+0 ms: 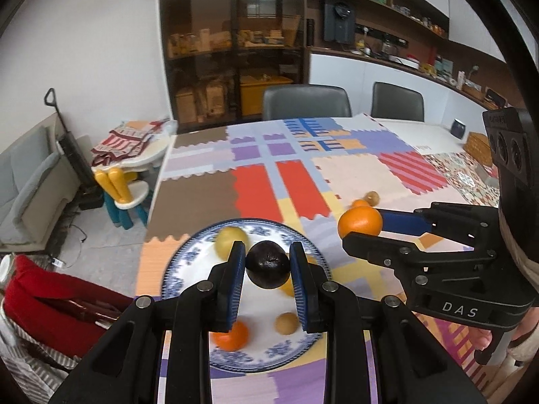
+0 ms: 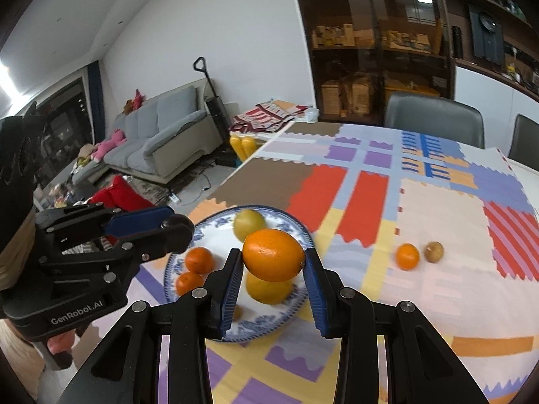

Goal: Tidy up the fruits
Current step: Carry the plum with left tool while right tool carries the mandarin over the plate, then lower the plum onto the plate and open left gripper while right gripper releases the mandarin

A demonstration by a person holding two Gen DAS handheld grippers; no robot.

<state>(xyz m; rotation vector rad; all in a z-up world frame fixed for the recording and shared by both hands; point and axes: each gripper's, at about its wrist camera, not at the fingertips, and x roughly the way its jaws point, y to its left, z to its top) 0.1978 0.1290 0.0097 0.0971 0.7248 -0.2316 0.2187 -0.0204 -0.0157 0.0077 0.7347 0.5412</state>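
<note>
My left gripper (image 1: 267,262) is shut on a dark purple round fruit (image 1: 267,264) and holds it above the blue-and-white plate (image 1: 303,345). The plate carries a yellow-green fruit (image 1: 230,240), an orange (image 1: 232,336) and a small tan fruit (image 1: 287,323). My right gripper (image 2: 273,264) is shut on a large orange (image 2: 273,255) above the plate's right part (image 2: 293,225). The right gripper also shows in the left wrist view (image 1: 362,227), to the right of the plate. The left gripper shows in the right wrist view (image 2: 175,227), over the plate's left rim.
On the patchwork tablecloth (image 2: 438,208) right of the plate lie a small orange (image 2: 407,256) and a brownish fruit (image 2: 434,251). Two grey chairs (image 1: 306,102) stand at the table's far side. A woven basket (image 1: 478,148) and dark cup (image 1: 458,128) sit far right.
</note>
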